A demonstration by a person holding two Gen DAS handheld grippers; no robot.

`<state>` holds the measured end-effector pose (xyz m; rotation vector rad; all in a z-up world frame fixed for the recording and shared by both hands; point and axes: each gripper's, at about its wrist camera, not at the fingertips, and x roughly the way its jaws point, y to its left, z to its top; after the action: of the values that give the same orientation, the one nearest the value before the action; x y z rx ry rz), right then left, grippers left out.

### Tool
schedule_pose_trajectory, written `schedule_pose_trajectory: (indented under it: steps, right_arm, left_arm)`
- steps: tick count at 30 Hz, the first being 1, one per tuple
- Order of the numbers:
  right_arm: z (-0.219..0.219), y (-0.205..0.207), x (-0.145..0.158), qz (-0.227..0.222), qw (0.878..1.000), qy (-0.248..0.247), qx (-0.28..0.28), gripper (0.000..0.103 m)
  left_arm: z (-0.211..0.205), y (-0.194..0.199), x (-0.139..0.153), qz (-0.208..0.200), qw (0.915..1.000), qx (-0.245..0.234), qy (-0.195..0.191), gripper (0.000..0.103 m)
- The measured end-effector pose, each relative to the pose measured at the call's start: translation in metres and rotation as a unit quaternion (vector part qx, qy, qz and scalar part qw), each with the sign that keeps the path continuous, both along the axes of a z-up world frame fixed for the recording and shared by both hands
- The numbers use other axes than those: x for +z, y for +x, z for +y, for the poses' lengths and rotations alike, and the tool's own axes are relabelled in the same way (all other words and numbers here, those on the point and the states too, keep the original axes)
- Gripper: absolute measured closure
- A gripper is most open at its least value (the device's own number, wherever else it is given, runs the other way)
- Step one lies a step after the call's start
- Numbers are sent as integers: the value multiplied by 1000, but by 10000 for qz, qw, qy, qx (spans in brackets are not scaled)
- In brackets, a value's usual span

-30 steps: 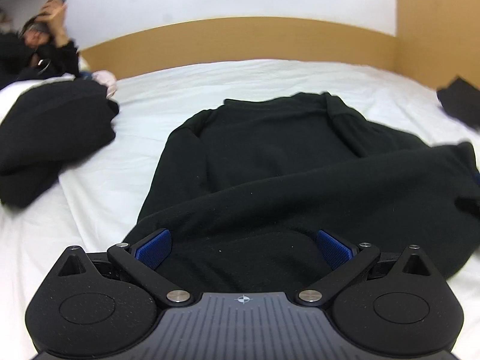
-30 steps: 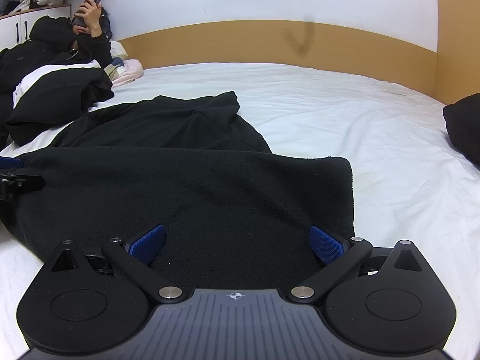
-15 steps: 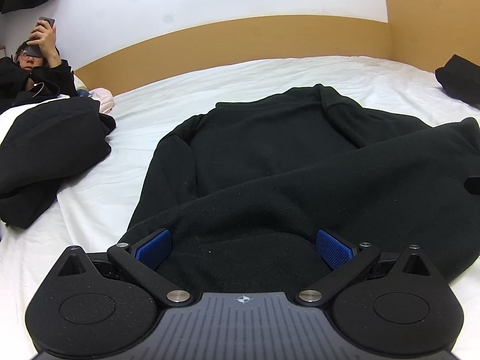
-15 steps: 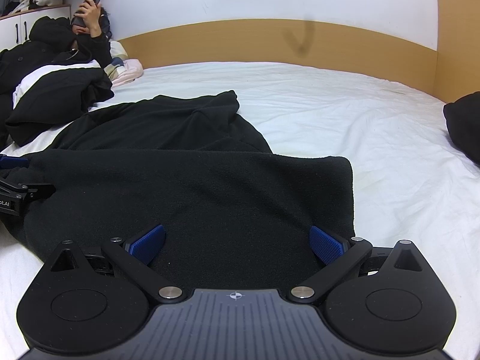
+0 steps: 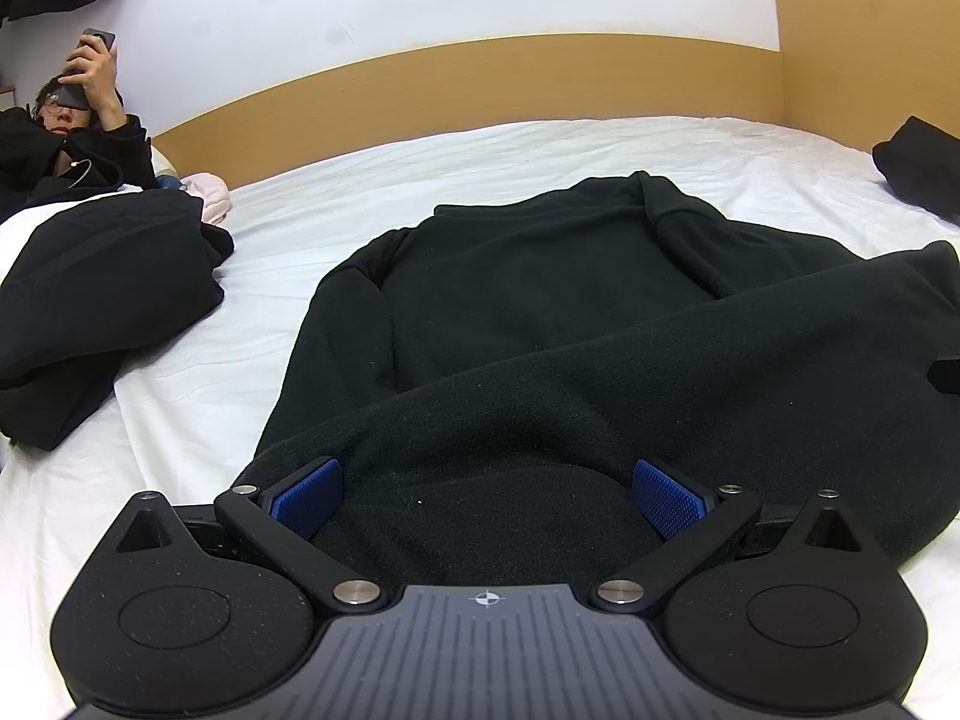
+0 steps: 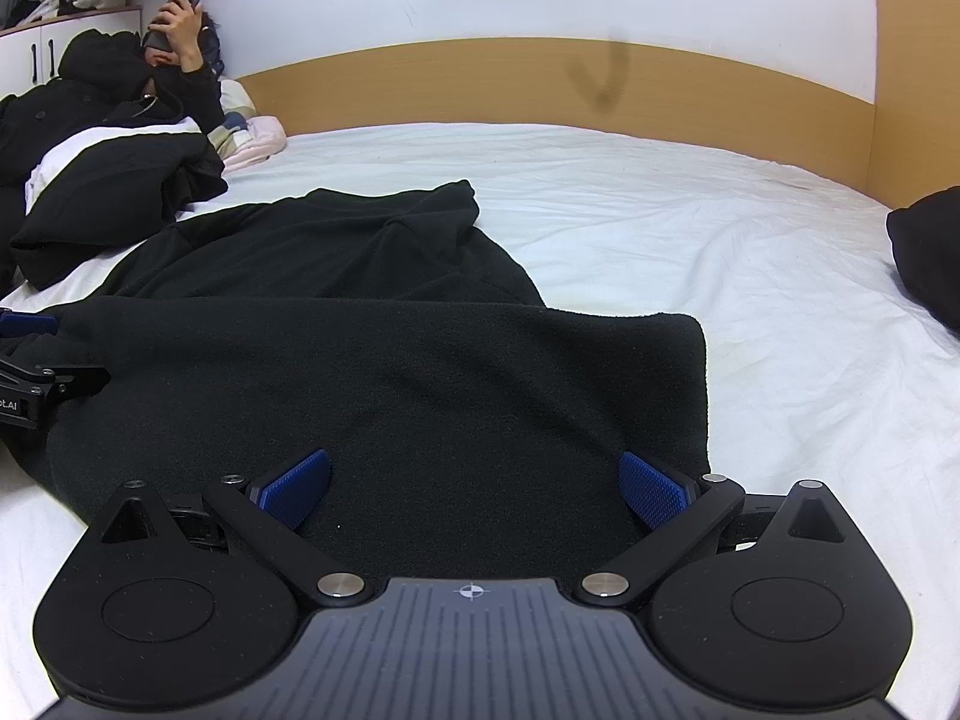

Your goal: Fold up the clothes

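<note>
A black fleece sweater [image 5: 540, 312] lies spread on the white bed sheet [image 5: 198, 396], its lower part folded up over the body. My left gripper [image 5: 486, 495] is open, its blue pads [image 5: 306, 495] wide apart over the near folded edge. In the right wrist view the same sweater [image 6: 384, 384] shows a straight folded edge on the right. My right gripper [image 6: 474, 486] is open too, with fleece lying between its pads [image 6: 654, 495] but not pinched. The left gripper's body [image 6: 30, 384] shows at the left edge of that view.
A second black garment [image 5: 90, 288] lies bunched at the left. A person [image 5: 72, 144] reclines at the far left holding a phone. Another dark item [image 5: 918, 174] sits at the right edge. A wooden headboard [image 5: 480, 90] bounds the bed's far side.
The left gripper's view has swung slightly, bringing the person and the sweater's collar further right. Both grippers stay open; the sweater has not visibly shifted.
</note>
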<state>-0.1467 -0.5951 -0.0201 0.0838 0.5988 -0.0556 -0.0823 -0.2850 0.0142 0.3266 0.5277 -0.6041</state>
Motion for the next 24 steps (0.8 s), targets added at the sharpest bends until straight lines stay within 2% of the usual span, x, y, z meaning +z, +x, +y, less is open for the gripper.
schedule_pose_trajectory:
  steps: [24]
  right_arm:
    - [3, 0, 1, 6, 10000, -19, -13, 0]
  left_arm:
    - [1, -2, 0, -34, 10000, 17, -7, 0]
